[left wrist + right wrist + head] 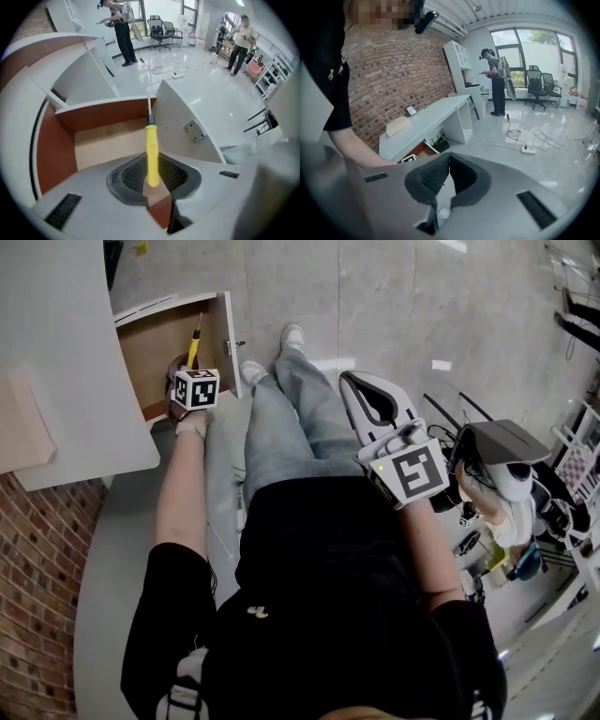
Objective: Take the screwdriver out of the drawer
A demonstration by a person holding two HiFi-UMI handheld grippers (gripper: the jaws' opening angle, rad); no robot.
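Screwdriver with a yellow plastic handle and a thin metal shaft [152, 154] sits clamped between the dark ribbed pads [133, 172] of the left gripper [152, 160], the pads pressing on the handle's near end from both sides. The shaft points away from the gripper, toward the far wall of the open wooden drawer with red-brown sides and a pale floor [101, 140]. The tool hangs over the drawer's inside, nearer its right wall, and I cannot tell whether its tip touches anything. From the head view, the yellow handle [193, 345] sticks out past the left gripper's marker cube [197, 388], over the drawer, which is pulled out from under the white desk top [56, 352] at the left. The right gripper [361, 390] is held well apart on the right, above the person's legs, with its jaws brought together at the tips and nothing between them.
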